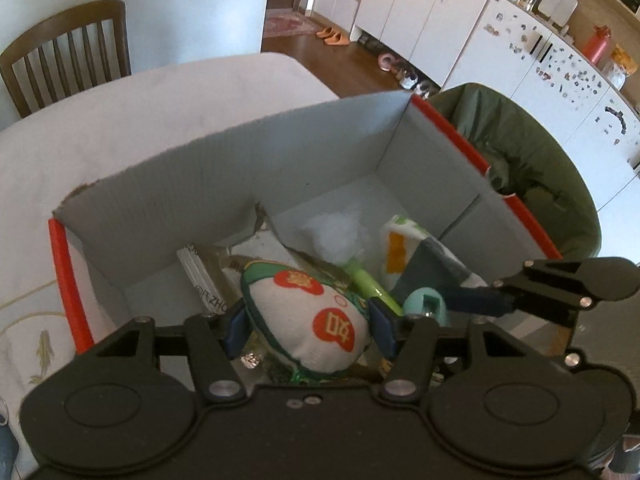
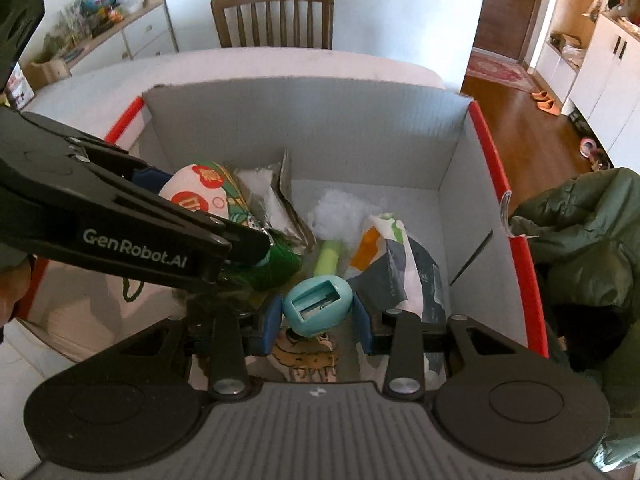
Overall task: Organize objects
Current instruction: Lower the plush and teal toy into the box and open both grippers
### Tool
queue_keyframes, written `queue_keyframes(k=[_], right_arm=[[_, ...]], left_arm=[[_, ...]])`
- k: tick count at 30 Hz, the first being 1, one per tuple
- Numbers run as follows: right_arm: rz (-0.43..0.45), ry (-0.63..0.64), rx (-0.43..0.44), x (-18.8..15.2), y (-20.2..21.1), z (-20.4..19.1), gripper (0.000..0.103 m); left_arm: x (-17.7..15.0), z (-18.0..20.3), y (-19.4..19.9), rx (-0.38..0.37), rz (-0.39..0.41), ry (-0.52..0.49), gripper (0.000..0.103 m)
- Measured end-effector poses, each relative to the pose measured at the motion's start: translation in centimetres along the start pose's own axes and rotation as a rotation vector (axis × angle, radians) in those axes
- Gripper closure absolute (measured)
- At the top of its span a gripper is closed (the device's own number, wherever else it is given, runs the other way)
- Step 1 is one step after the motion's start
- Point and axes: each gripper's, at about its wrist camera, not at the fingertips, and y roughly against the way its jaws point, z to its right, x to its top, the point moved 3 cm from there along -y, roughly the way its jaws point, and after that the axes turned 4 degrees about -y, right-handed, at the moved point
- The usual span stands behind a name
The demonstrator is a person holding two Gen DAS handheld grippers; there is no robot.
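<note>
Pouch [image 1: 308, 320] left of sharpener [image 1: 425, 305], in box [image 1: 240, 184]

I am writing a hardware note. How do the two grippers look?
Both grippers, left gripper and right gripper, are black plastic with round hinge housings, silver rivets and blue finger pads. In the right view, the left one's side carries white "GenRobot.AI" lettering.

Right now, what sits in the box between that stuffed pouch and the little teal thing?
A light green tube with a white fluffy tuft at its far end lies between the pouch and the teal object; the left wrist view shows it best.
</note>
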Motion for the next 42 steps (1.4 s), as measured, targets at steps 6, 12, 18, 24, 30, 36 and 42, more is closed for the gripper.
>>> queue_keyframes(k=[6, 12, 18, 24, 30, 36, 42], right_arm=[[-0.007, 0.034, -0.006, 0.0, -0.6, 0.1, 0.066], [0.001, 0.029, 0.002, -0.1, -0.5, 0.5, 0.066], [0.008, 0.005, 0.013, -0.2, 0.1, 1.2, 0.066], [0.033, -0.028, 0.032, -0.3, 1.5, 1.7, 0.065], [0.081, -0.069, 0.053, -0.4, 3.5, 2.0, 0.064], [0.127, -0.086, 0.061, -0.4, 5.6, 1.8, 0.064], [0.176, -0.092, 0.065, -0.5, 7.7, 1.2, 0.057]], left_arm=[[-0.2, -0.3, -1.4, 0.001, -0.049, 0.008, 0.044], [-0.5, -0.6, -2.7, -0.008, -0.129, 0.030, 0.042], [-0.7, -1.1, -3.0, -0.018, -0.157, 0.053, 0.038], [-1.2, -1.0, -2.3, 0.003, -0.135, 0.043, 0.033], [-1.4, -0.9, 0.0, -0.004, -0.082, 0.050, 0.028], [-0.8, 0.0, 2.3, -0.001, 0.000, 0.044, 0.025], [-1.3, 0.3, 5.7, 0.005, 0.080, 0.045, 0.024]])
